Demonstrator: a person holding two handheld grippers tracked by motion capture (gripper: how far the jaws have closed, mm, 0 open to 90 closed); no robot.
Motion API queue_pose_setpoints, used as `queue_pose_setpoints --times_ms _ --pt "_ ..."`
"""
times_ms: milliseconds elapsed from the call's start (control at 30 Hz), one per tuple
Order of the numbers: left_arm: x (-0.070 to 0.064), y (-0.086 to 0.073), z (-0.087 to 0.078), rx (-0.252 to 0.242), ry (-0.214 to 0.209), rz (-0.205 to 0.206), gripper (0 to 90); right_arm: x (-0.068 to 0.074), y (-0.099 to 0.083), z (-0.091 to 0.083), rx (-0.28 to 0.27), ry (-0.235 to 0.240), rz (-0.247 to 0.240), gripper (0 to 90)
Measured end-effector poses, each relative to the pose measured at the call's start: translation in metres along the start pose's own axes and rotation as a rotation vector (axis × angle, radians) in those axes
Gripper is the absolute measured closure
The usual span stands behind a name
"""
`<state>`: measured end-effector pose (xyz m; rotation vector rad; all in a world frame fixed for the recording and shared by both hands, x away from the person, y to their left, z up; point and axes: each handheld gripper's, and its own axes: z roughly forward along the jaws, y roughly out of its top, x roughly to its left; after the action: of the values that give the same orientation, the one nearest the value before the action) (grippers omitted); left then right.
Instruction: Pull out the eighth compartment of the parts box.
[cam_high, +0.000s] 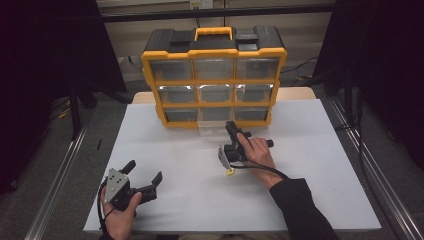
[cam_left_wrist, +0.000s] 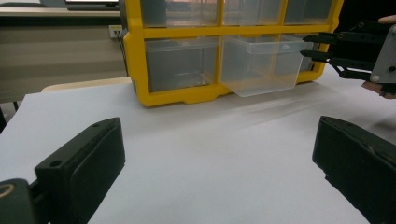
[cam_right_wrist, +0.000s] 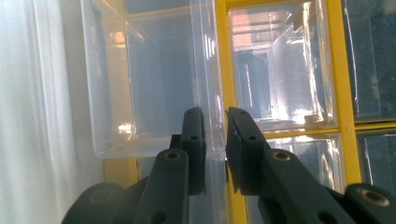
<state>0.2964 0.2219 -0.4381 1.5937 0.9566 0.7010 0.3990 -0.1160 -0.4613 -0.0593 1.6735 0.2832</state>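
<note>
A yellow and black organizer with clear drawers stands at the back of the white table. Its bottom middle drawer is pulled partly out. My right gripper reaches the drawer's front right edge. In the right gripper view the jaws are closed on the drawer's clear front wall. My left gripper rests near the table's front left, open and holding nothing. In the left gripper view the drawer juts from the yellow frame, with the right gripper at its right corner.
The other drawers of the organizer sit closed in their slots. A wooden tabletop edge shows behind the white sheet. Metal rails run along both sides of the table, and dark curtains hang at left and right.
</note>
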Motion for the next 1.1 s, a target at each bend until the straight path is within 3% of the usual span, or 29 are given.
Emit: queue_pose_setpoints --times_ms 1100 --pt "0.000 0.000 0.000 0.000 0.001 0.000 2.5 0.004 0.002 -0.013 -0.017 -0.008 0.028 76.9"
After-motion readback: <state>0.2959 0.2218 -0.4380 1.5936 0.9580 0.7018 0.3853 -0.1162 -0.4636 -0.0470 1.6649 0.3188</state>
